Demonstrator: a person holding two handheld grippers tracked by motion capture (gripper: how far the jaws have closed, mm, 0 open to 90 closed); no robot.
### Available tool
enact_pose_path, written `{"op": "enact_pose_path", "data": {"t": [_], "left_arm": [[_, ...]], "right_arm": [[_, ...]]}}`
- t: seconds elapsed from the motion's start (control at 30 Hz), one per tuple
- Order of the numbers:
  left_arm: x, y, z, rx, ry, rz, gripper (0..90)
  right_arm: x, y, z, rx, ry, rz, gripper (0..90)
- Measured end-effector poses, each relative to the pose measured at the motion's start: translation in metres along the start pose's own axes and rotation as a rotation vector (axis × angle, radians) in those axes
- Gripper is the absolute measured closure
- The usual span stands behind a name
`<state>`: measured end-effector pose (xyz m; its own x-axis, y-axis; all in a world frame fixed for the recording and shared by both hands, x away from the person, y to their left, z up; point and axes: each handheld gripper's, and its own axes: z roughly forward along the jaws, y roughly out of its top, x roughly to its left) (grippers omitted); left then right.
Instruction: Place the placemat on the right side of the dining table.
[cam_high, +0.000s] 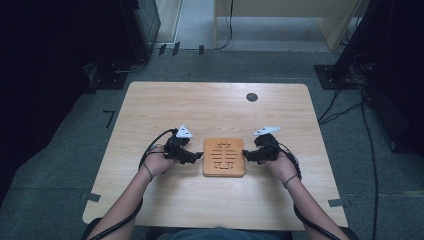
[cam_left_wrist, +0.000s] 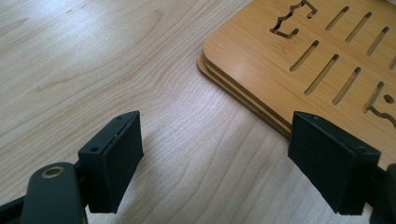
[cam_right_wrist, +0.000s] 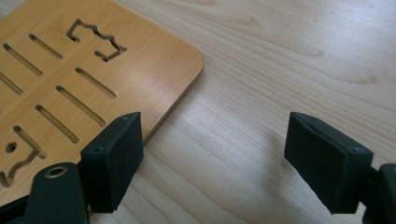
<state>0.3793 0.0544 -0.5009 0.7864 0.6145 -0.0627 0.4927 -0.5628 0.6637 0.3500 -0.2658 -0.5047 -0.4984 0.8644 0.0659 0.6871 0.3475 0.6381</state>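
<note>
The wooden board (cam_high: 224, 157) lies flat near the middle of the table (cam_high: 200, 105), a little toward the person's edge. It is a rounded-corner square of honey-coloured wood, smooth and slightly glossy, cut through with rows of narrow slots and jagged shapes. In the left gripper view its edge shows stacked thin layers.

At its nine o'clock the left gripper (cam_high: 192, 156) has its tips just beside the board's left edge. In its own view the jaws stand wide apart with nothing between them but bare tabletop; the right-hand pad (cam_left_wrist: 327, 161) overlaps the board's edge, though contact cannot be judged.

At three o'clock the right gripper (cam_high: 250, 155) mirrors it, jaws spread wide and empty, its left-hand pad (cam_right_wrist: 116, 161) at the board's near edge.

The pads are matte black, blocky rubber. The table is pale, fine-grained wood with a dark round hole (cam_high: 252, 97) at one o'clock.
</note>
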Motion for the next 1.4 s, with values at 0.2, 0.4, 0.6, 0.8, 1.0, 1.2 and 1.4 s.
{"op": "enact_pose_path", "data": {"t": [0.2, 0.4, 0.6, 0.8, 1.0, 1.2, 1.4], "left_arm": [[0.001, 0.001, -0.001, -0.003, -0.001, 0.0, 17.2], [0.002, 0.001, -0.004, -0.015, 0.0, -0.003, 17.2], [0.004, 0.002, -0.008, -0.02, 0.007, -0.002, 17.2], [0.005, 0.001, -0.011, -0.02, 0.007, -0.013, 17.2], [0.003, 0.002, -0.012, -0.008, -0.015, -0.025, 17.2], [0.002, 0.0, -0.013, -0.005, -0.015, -0.024, 17.2], [0.002, 0.0, -0.014, -0.005, -0.016, -0.032, 17.2]], "right_arm": [[0.003, 0.002, 0.0, -0.008, -0.009, -0.022, 19.9], [0.006, 0.004, 0.0, -0.009, -0.013, -0.031, 19.8], [0.009, 0.006, 0.0, -0.007, -0.006, -0.058, 18.5], [0.013, 0.009, 0.001, -0.015, 0.001, -0.086, 17.9], [0.017, 0.01, 0.004, -0.012, 0.016, -0.082, 17.5], [0.02, 0.011, 0.006, -0.014, 0.02, -0.088, 17.3], [0.022, 0.011, 0.006, -0.01, 0.024, -0.092, 17.2]]}}
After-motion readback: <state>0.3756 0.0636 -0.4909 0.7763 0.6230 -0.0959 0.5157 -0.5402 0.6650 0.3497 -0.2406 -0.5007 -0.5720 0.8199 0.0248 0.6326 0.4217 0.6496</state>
